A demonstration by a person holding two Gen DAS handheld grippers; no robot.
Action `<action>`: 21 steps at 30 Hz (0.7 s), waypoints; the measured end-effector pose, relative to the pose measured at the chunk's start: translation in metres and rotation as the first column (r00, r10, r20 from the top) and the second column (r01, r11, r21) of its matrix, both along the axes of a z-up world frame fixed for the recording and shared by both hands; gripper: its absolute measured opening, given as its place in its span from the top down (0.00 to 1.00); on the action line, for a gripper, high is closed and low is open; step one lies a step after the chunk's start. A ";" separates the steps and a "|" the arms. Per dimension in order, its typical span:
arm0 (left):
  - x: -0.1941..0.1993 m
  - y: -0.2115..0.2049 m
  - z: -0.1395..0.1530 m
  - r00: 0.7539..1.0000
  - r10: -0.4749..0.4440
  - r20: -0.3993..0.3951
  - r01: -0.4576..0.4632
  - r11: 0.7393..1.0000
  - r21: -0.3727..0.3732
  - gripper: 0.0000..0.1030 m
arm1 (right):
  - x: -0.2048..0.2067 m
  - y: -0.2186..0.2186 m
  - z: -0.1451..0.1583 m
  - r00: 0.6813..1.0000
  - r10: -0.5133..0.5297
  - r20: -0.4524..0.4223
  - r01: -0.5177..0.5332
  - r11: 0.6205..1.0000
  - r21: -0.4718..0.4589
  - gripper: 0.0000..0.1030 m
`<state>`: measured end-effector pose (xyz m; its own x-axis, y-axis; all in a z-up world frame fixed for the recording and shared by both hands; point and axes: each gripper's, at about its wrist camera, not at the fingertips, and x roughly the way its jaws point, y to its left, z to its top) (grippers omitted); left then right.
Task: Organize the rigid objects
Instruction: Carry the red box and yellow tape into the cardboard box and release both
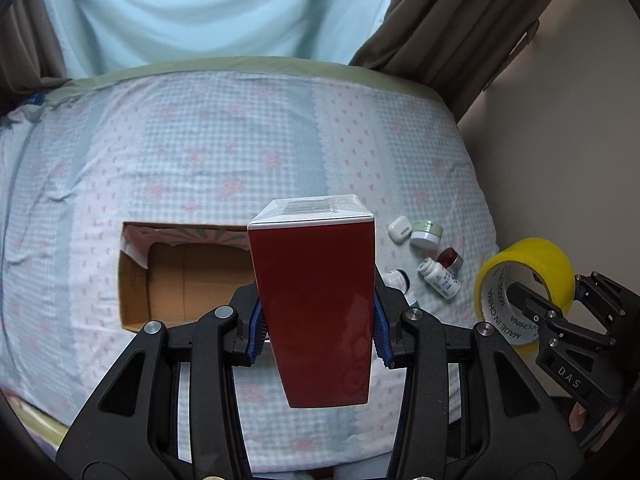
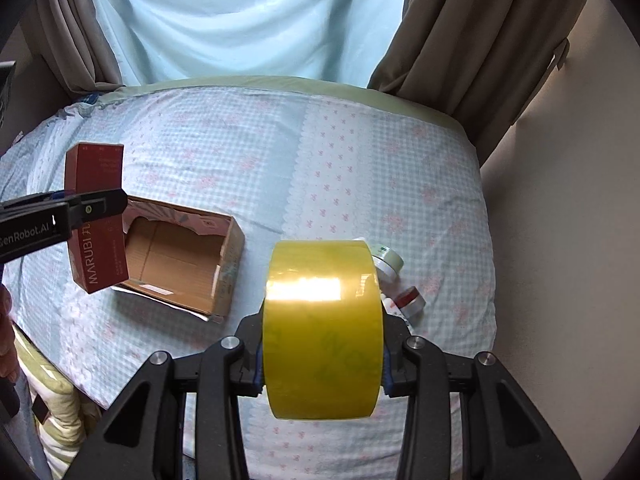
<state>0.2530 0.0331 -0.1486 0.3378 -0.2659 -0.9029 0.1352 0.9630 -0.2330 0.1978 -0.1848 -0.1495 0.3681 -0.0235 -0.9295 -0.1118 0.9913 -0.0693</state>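
While both grippers carry a load above the bed, the open cardboard box (image 2: 180, 256) on the checked bedsheet (image 1: 200, 140) holds nothing that the views show, so the sorting appears to be at an early stage.

Left side: the left gripper (image 1: 316, 320) is clenched on a red carton (image 1: 316, 300), marked MARUBI in the right wrist view, with its blue pads pressed against the two narrow sides. The carton hangs upright in the air, at the near left edge of the cardboard box.

Centre right: five small items lie loose on the sheet, near one another and well apart from the box: a white earbud case (image 1: 399, 229), a green-lidded jar (image 1: 426, 235), a red-capped jar (image 1: 450, 259), a white pill bottle (image 1: 438, 277) and a further white bottle (image 1: 396, 279), partly hidden behind the left gripper.

Right side: the right gripper (image 2: 322, 364) is closed on a yellow tape roll (image 2: 322, 324), held off the bed.

Remaining work, as judged: deposit both held items, then collect the five loose ones.
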 end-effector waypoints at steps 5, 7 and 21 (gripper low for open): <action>0.010 0.066 -0.011 0.999 -0.041 -0.021 0.041 0.999 0.019 0.63 | 0.016 0.063 -0.001 0.998 -0.055 -0.005 0.055 0.997 0.049 0.64; 0.015 0.091 -0.020 0.998 -0.049 -0.035 0.050 0.998 0.038 0.63 | 0.023 0.084 -0.007 0.997 -0.080 -0.020 0.081 0.994 0.069 0.64; 0.054 0.175 -0.139 0.975 -0.006 -0.220 0.030 0.994 0.103 0.63 | 0.080 0.195 -0.097 0.980 -0.070 -0.189 0.107 0.975 0.192 0.64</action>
